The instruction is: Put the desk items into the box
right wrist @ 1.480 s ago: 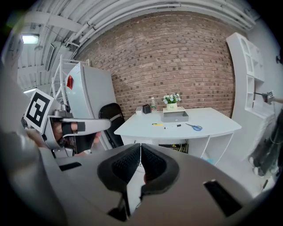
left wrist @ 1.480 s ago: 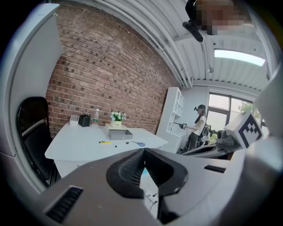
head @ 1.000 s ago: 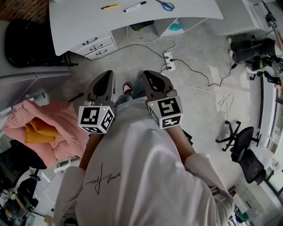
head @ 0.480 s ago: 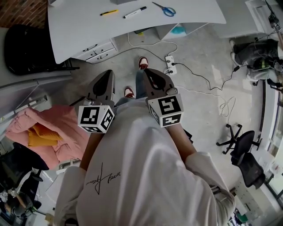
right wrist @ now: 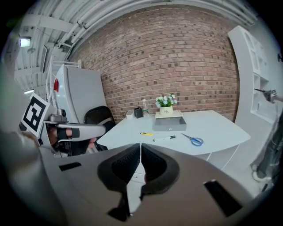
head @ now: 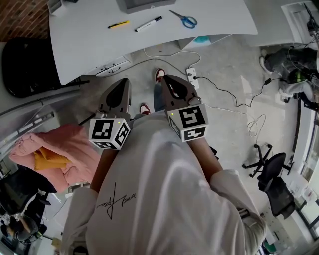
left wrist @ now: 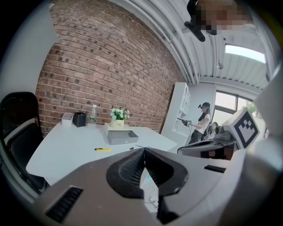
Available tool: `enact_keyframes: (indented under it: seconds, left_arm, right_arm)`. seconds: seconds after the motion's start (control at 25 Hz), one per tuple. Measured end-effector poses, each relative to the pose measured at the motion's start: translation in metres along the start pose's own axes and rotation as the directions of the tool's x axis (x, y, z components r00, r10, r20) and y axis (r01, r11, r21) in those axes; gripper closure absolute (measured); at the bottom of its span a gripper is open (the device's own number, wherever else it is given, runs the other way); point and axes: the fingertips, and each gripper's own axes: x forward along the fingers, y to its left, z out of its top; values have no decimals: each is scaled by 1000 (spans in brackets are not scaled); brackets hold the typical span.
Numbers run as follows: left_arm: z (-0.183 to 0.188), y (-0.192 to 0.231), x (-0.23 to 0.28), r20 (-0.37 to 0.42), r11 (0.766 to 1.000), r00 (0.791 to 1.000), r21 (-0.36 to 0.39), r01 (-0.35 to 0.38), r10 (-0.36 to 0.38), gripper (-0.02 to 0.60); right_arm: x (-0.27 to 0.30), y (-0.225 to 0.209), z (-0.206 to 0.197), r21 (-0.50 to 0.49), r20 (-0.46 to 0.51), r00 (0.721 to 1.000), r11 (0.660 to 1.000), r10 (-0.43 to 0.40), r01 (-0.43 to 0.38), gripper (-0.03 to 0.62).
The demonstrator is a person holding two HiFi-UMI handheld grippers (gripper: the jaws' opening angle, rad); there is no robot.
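Observation:
A white desk (head: 149, 35) lies ahead of me. On it are a yellow pen (head: 118, 24), a black-and-white marker (head: 148, 24), blue-handled scissors (head: 183, 19) and an open grey box (head: 144, 4) at the far side. The right gripper view shows the same pen (right wrist: 146, 133), marker (right wrist: 164, 138), scissors (right wrist: 193, 140) and box (right wrist: 169, 123). My left gripper (head: 123, 81) and right gripper (head: 166, 78) are held side by side over the floor, short of the desk's near edge. Both are shut and empty. From the left gripper view the pen (left wrist: 102, 149) and box (left wrist: 120, 137) show beyond the shut left gripper (left wrist: 144, 151).
A black chair (head: 25, 64) stands left of the desk and a drawer unit (head: 112, 67) sits under it. A power strip (head: 192, 74) and cables lie on the floor. Pink cloth (head: 60, 149) lies at the left, an office chair (head: 271, 174) at the right. A flower pot (right wrist: 166, 106) stands behind the box.
Both grippers have moved forward toward the desk, still shut. The desk and its items sit lower and closer in the head view, and the grey box has come into sight.

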Motion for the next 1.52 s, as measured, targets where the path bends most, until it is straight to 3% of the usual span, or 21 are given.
enact_keyframes:
  seconds: [0.64, 1.16, 1.52]
  left_arm:
    - [37, 9, 99, -46, 999, 999, 37, -18, 20, 575]
    - [45, 15, 179, -95, 996, 994, 72, -53, 60, 574]
    - [53, 18, 209, -97, 991, 990, 98, -88, 98, 574]
  right_arm:
    - [58, -84, 47, 23, 6, 999, 999, 33, -33, 566]
    - [102, -148, 58, 47, -16, 996, 995, 90, -89, 566]
    - [114, -174, 85, 130, 79, 983, 976, 168, -178, 566]
